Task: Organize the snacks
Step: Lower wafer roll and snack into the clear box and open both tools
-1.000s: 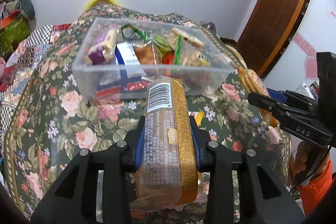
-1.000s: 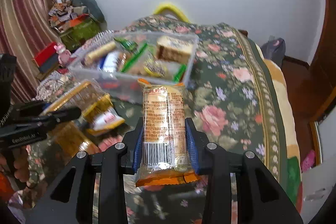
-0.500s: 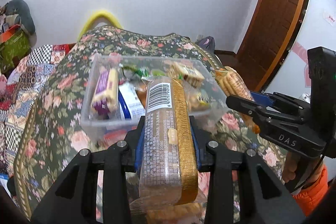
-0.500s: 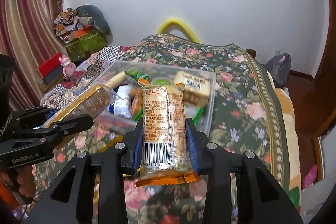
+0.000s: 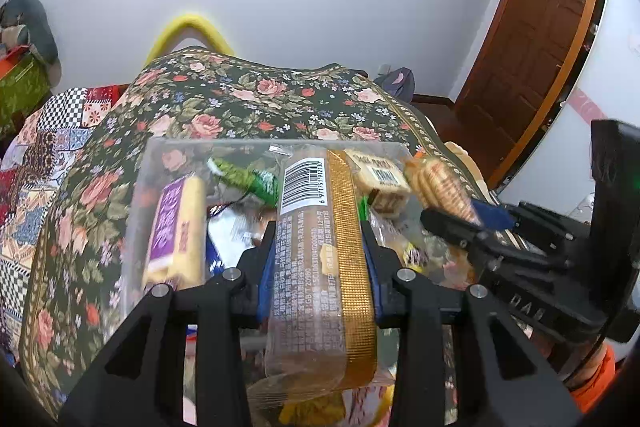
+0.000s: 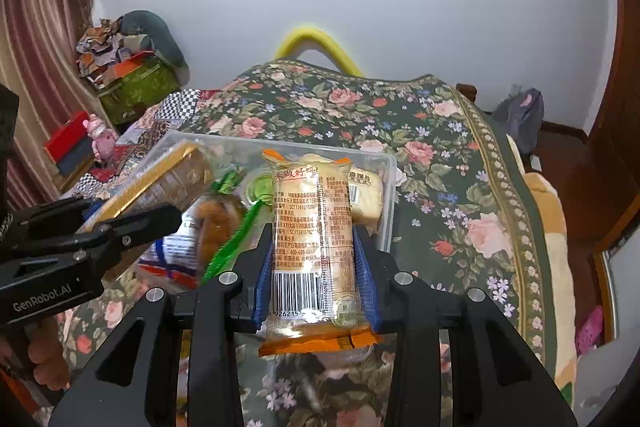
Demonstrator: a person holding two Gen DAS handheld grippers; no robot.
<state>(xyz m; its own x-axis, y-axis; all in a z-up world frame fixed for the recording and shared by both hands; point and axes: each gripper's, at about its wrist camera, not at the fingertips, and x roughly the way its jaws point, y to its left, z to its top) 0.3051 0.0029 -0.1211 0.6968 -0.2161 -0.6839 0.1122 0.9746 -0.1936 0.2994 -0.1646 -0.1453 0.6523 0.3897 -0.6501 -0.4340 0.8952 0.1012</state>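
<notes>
My left gripper (image 5: 318, 251) is shut on a long gold-edged biscuit pack (image 5: 316, 267) and holds it over the near side of a clear plastic box (image 5: 138, 195) full of snacks. My right gripper (image 6: 314, 255) is shut on an orange-ended cracker pack (image 6: 312, 239) and holds it over the box's near right part (image 6: 390, 195). In the left wrist view the right gripper (image 5: 460, 223) comes in from the right with its pack (image 5: 440, 187). In the right wrist view the left gripper (image 6: 132, 223) comes in from the left with the gold pack (image 6: 168, 179).
The box sits on a table with a dark floral cloth (image 6: 440, 155). Inside lie a purple-and-yellow pack (image 5: 176, 231), a green wrapper (image 5: 248, 179) and a barcoded cake pack (image 5: 380, 179). A yellow chair back (image 6: 316, 47) stands behind. A door (image 5: 532, 39) is at right.
Both grippers have risen and moved forward with their packs, from in front of the box to over it. Both stay shut on their packs.
</notes>
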